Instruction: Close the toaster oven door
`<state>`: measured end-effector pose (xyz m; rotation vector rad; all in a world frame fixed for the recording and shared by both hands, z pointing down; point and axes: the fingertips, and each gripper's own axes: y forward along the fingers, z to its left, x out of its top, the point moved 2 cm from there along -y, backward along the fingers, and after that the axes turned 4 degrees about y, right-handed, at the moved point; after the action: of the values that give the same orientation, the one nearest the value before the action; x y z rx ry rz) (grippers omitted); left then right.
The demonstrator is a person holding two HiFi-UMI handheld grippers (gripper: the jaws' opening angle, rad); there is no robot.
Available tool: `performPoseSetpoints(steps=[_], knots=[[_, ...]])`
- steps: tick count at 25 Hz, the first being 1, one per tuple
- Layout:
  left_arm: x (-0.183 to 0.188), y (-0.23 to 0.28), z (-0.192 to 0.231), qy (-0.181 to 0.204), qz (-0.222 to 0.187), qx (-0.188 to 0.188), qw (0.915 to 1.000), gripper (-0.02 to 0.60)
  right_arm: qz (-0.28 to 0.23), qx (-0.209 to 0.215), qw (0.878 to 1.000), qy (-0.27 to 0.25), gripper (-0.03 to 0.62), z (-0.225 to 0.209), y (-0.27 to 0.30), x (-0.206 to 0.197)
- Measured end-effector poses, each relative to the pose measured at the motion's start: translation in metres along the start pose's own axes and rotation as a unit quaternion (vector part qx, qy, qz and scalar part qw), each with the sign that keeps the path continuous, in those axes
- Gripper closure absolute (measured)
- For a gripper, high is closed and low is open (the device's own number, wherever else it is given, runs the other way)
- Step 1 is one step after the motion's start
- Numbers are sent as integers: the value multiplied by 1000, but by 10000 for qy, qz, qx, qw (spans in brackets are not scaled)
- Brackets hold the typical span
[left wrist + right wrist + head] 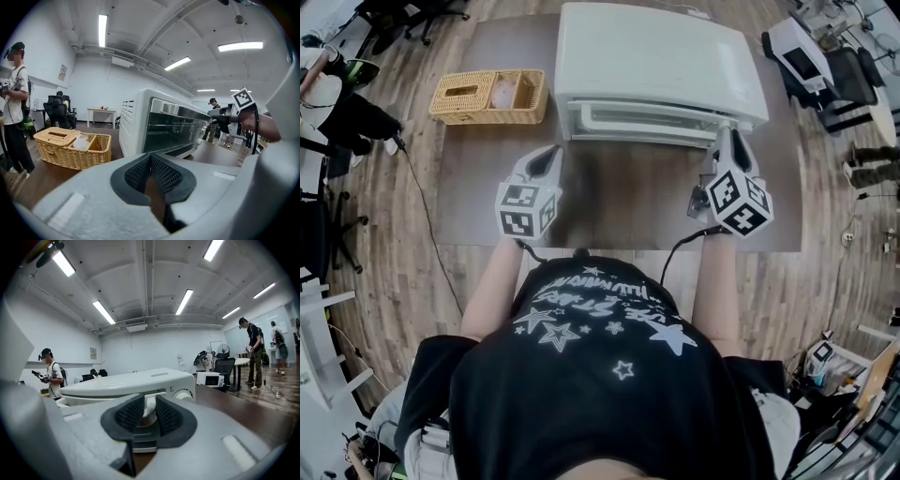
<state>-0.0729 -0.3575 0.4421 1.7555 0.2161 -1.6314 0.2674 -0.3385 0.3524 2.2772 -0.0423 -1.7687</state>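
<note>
Right claw clamped on the right end of the toaster oven door handle. Door ajar, top edge tilted out from the oven front. Left claw clenched, empty, off the oven's front-left corner, not touching. Wicker basket just left of the oven, same table.

Reads to me as a big open lab or test hall, not a home. Bare white ceiling with strip lights. Wood-look floor with loose cables. Office chairs, work tables, a microwave. People stand about holding handheld gear.
</note>
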Motion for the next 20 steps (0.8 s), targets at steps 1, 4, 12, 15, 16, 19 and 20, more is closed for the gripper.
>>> performPoseSetpoints(steps=[1, 4, 12, 15, 16, 19, 20], knots=[[2, 1, 1, 13, -11, -18, 10000, 571, -19, -4, 10000, 7, 513, 1, 1, 1], [4, 5, 4, 18, -22, -47, 10000, 571, -57, -45, 10000, 27, 514, 2, 5, 3], [0, 9, 12, 14, 1, -113, 9999, 571, -161, -185, 9997, 18, 514, 2, 10, 5], [1, 8, 15, 17, -25, -92, 10000, 571, -180, -172, 9997, 77, 515, 1, 11, 6], [2, 7, 15, 18, -26, -77, 10000, 571, -185, -162, 9996, 104, 515, 1, 11, 6], [0, 4, 17, 16, -13, -20, 10000, 571, -203, -101, 9996, 159, 514, 2, 12, 6], [0, 2, 17, 14, -11, 3, 10000, 572, -223, -78, 9996, 176, 514, 1, 12, 6]])
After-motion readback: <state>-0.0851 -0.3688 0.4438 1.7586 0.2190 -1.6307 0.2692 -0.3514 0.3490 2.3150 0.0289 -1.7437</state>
